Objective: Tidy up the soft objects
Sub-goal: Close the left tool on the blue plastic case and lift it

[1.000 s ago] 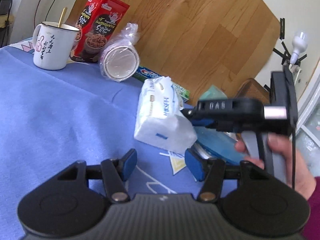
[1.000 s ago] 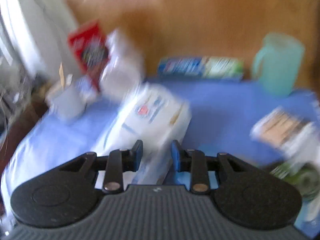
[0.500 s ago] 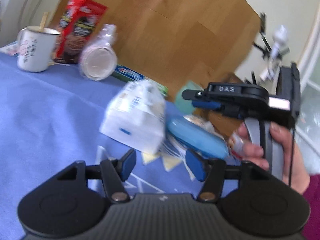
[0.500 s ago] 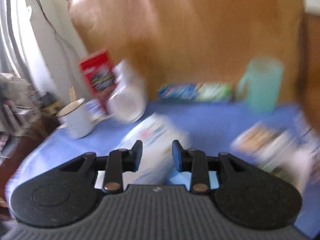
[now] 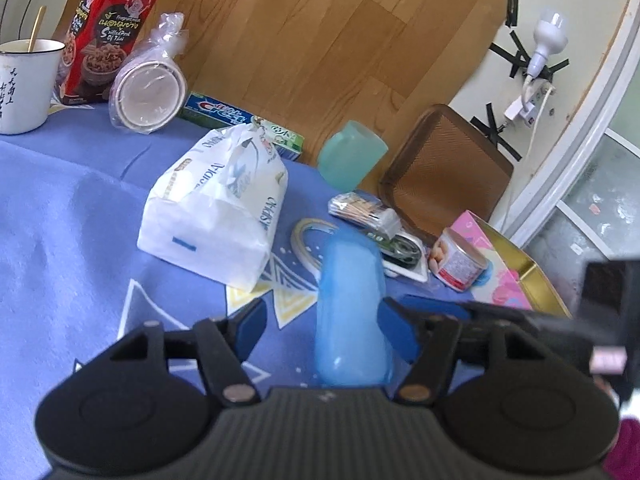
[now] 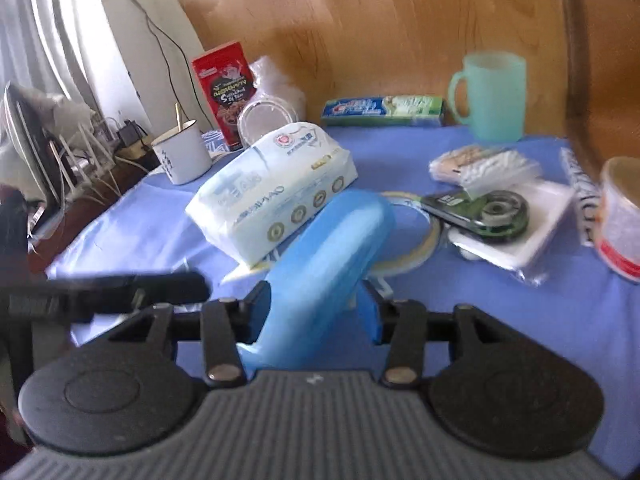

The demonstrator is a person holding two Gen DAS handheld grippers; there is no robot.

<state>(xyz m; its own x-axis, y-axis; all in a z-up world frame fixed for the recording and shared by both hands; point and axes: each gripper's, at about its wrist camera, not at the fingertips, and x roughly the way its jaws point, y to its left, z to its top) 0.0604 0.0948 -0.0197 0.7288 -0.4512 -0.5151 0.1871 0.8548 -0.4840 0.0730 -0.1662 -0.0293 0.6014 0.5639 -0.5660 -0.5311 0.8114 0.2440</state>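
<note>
Both hand-held grippers have swung off the tissue pack (image 5: 218, 204) toward the blue soft case (image 5: 350, 308). Left hand-held gripper (image 5: 324, 330) is opening, case between its fingers, untouched. Right hand-held gripper (image 6: 316, 310) straddles it too, opening; contact unclear. Long axis runs away along the desk (image 5: 60, 240), right of the pack.

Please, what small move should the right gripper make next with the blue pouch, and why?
Probably close the right gripper on the blue pouch. Its jaws are opening and the pouch lies between them, nearly filling the gap, with its far end near the white tissue pack. Nothing shows a firm grip yet, so closing seems the sensible step before any lift.
</note>
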